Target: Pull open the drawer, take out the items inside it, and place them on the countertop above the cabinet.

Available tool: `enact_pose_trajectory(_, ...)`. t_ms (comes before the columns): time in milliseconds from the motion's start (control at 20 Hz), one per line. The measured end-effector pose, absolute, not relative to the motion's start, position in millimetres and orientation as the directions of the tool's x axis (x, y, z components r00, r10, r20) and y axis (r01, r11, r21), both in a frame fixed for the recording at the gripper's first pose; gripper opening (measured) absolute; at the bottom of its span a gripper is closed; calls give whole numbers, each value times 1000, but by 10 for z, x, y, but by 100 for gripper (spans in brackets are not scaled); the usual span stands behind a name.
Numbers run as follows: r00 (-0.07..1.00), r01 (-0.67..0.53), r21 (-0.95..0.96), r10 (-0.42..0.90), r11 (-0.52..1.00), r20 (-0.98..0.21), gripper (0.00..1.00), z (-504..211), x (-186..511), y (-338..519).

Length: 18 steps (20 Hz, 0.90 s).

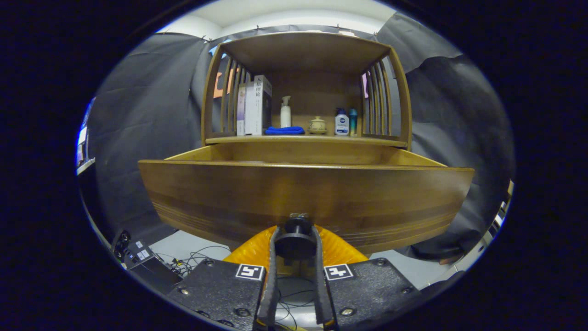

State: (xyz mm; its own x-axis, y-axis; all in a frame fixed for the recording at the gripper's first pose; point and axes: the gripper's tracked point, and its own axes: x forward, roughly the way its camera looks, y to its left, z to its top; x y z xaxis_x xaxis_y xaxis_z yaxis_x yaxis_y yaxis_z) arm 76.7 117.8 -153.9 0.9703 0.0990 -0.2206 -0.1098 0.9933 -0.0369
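Gripper view: hand-held gripper [296, 239] seemingly clamping drawer knob [296, 229].

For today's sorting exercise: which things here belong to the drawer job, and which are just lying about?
Job: drawer, pulled out; its knob, clamped by the gripper; countertop.

Lying about: books, blue cloth, spray bottle, small pot, two bottles, floor cables.

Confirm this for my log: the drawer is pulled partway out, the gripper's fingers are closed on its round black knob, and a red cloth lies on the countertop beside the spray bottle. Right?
Not quite: the cloth is blue, not red, as the gripper view shows. The rest holds: the drawer is pulled partway out, the gripper is closed on its round black knob, and the cloth lies on the countertop beside the spray bottle.
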Motion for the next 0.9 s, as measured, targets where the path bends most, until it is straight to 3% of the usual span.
enact_pose_trajectory(350,976,-111,-62,97,992,-195,38,-1555,758,1155)
enact_pose_trajectory(450,986,-110,-70,100,991,-136,49,-1448,750,1108)
enact_pose_trajectory(650,996,-74,-46,71,996,-51,100,-1060,640,905)
enact_pose_trajectory(900,995,-87,12,86,996,41,100,-242,616,776)
